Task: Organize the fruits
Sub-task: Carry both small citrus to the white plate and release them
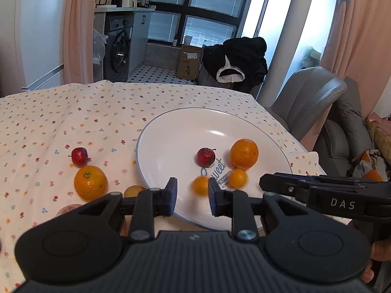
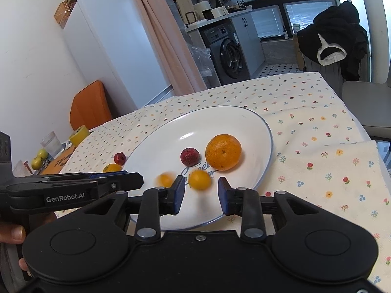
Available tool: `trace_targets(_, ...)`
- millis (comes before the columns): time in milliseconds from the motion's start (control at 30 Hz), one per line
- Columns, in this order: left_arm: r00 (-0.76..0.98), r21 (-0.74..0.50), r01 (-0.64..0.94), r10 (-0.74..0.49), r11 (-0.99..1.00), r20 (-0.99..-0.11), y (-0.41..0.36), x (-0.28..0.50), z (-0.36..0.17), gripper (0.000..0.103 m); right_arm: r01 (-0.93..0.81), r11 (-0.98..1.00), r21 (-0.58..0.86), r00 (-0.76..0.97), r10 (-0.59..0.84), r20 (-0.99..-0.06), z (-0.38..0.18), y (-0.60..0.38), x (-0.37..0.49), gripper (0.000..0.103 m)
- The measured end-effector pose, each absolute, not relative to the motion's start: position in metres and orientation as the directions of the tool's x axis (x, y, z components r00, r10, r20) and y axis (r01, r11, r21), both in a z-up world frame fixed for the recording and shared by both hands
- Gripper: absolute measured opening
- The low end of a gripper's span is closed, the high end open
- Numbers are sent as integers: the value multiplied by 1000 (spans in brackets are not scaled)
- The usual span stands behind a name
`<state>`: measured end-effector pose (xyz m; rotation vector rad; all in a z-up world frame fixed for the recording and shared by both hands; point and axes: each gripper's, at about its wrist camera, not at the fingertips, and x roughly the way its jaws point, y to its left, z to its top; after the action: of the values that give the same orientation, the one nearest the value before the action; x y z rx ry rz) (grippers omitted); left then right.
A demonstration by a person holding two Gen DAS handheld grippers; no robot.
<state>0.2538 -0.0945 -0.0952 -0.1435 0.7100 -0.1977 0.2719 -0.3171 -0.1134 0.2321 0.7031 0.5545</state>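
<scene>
Gripper [image 1: 192,194] before blurred kumquat [image 1: 200,185]

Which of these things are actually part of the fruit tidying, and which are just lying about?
Part of the job:
white plate
large orange on the plate
red fruit on the plate
orange on the cloth
red fruit on the cloth

Just lying about:
drinking glass
black jacket
washing machine
</scene>
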Motion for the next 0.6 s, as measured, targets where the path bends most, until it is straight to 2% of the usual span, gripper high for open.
trace_targets(300,754,-197,105,-207,975,-624,-84,241,-86,28,-411,829,380,626,560,-543,-107,-313,264,40)
trace_targets(433,760,-196,89,-194,977,-621,-77,234,-82,32,-411,828,382,629,561,-538,-103,-311,262,42)
trace_targets(500,765,-193,77,-183,978,-618,-73,230,-81,36,-414,830,374,634,558,-536,-100,-308,259,53)
trace_targets(600,773,-194,61,-169,979,-611,-66,223,-78,42,-424,830,362,640,558,-528,-96,-303,255,61)
